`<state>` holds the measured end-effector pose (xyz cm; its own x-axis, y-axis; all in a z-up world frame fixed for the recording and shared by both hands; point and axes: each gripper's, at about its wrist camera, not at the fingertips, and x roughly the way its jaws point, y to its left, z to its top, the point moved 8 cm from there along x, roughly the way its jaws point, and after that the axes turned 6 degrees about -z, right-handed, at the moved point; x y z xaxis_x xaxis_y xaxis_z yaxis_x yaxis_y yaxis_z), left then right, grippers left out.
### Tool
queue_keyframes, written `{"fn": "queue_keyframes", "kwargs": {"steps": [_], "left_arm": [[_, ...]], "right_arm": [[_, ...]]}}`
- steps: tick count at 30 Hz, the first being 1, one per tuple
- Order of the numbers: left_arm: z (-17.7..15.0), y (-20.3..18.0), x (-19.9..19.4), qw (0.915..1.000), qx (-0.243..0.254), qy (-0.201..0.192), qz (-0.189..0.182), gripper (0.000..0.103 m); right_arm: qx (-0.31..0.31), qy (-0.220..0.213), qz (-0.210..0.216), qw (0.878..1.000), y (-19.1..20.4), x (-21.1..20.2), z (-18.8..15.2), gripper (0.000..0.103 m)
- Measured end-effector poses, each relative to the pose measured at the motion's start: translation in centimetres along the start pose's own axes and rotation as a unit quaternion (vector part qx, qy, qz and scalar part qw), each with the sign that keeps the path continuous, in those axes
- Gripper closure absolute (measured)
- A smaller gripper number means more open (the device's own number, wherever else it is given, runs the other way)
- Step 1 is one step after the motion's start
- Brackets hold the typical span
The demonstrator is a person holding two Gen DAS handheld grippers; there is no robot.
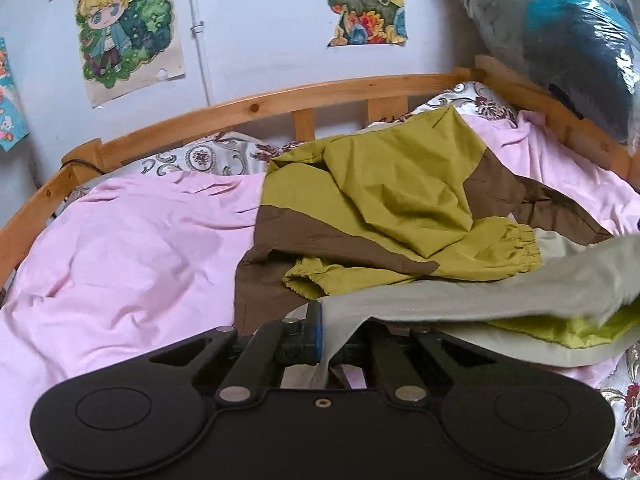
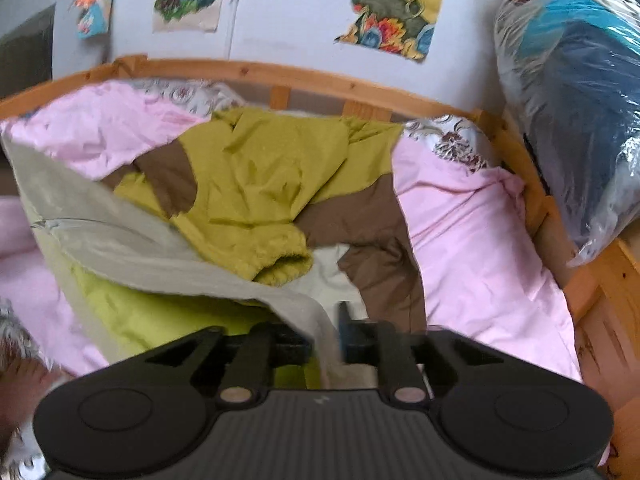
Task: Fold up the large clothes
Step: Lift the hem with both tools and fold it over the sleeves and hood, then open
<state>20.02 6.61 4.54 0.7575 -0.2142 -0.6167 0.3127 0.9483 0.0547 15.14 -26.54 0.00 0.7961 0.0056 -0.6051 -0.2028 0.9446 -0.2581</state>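
An olive-green and brown jacket (image 1: 400, 200) lies crumpled on a pink sheet (image 1: 132, 248), its sleeves folded over its body. Its pale grey lining and hem (image 1: 460, 300) are lifted toward me. My left gripper (image 1: 326, 332) is shut on the left end of this grey hem. In the right wrist view the same jacket (image 2: 260, 184) fills the middle, and my right gripper (image 2: 332, 336) is shut on the right end of the grey hem (image 2: 160, 256). The hem stretches between the two grippers, raised above the bed.
A wooden bed rail (image 1: 280, 100) curves along the wall behind the bed. A patterned pillow or quilt (image 1: 200, 158) lies by the rail. A large plastic-wrapped bundle (image 1: 560, 32) sits at the right on the rail. Posters (image 1: 124, 28) hang on the wall.
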Motion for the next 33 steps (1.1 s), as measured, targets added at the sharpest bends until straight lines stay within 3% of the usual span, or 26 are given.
{"fn": "queue_keyframes", "kwargs": {"steps": [1, 2, 7, 10, 14, 16, 19, 24, 25, 27, 29, 33], "left_arm": [[0.0, 0.0, 0.0, 1.0000, 0.004, 0.000, -0.001, 0.102], [0.1, -0.2, 0.1, 1.0000, 0.007, 0.000, -0.001, 0.102], [0.9, -0.3, 0.3, 0.9999, 0.004, 0.004, -0.010, 0.102], [1.6, 0.1, 0.4, 0.9998, -0.007, 0.007, -0.015, 0.102], [2.5, 0.3, 0.4, 0.9995, -0.018, 0.008, -0.024, 0.102], [2.8, 0.3, 0.3, 0.9994, -0.020, 0.007, -0.026, 0.102], [2.8, 0.5, 0.1, 0.9994, -0.023, 0.001, -0.028, 0.102], [1.2, 1.2, -0.1, 0.9991, -0.031, 0.002, -0.027, 0.102], [0.7, 1.3, -0.1, 0.9989, -0.036, 0.003, -0.030, 0.102], [-0.6, 1.2, -0.2, 0.9988, -0.037, 0.002, -0.032, 0.102], [-1.6, 0.7, -0.7, 0.9993, -0.028, -0.005, -0.026, 0.102], [-3.9, 0.2, -3.1, 0.9984, -0.044, -0.024, -0.026, 0.103]], "right_arm": [[-0.005, 0.007, 0.001, 1.000, 0.5, -0.2, -0.6, 0.029], [-0.010, 0.005, 0.008, 1.000, 1.1, -0.6, -1.1, 0.022], [-0.036, -0.003, 0.076, 0.997, 6.4, -1.7, -2.5, 0.008], [-0.054, -0.020, 0.107, 0.993, 10.3, -1.3, -2.7, 0.005], [-0.089, -0.049, 0.079, 0.992, 14.9, 0.4, -2.6, 0.004], [-0.100, -0.052, 0.028, 0.993, 15.7, 1.9, -2.5, 0.005], [-0.142, -0.043, -0.069, 0.986, 14.8, 3.4, -2.9, 0.014], [-0.189, -0.002, -0.153, 0.970, 8.8, 3.0, -4.3, 0.020], [-0.190, 0.009, -0.162, 0.968, 6.9, 2.9, -4.7, 0.026], [-0.167, 0.024, -0.153, 0.974, 3.9, 2.2, -5.3, 0.052], [-0.145, 0.029, -0.127, 0.981, 2.3, 1.3, -5.7, 0.093], [-0.152, 0.011, -0.112, 0.982, 1.8, -1.4, -5.8, 0.101]]}}
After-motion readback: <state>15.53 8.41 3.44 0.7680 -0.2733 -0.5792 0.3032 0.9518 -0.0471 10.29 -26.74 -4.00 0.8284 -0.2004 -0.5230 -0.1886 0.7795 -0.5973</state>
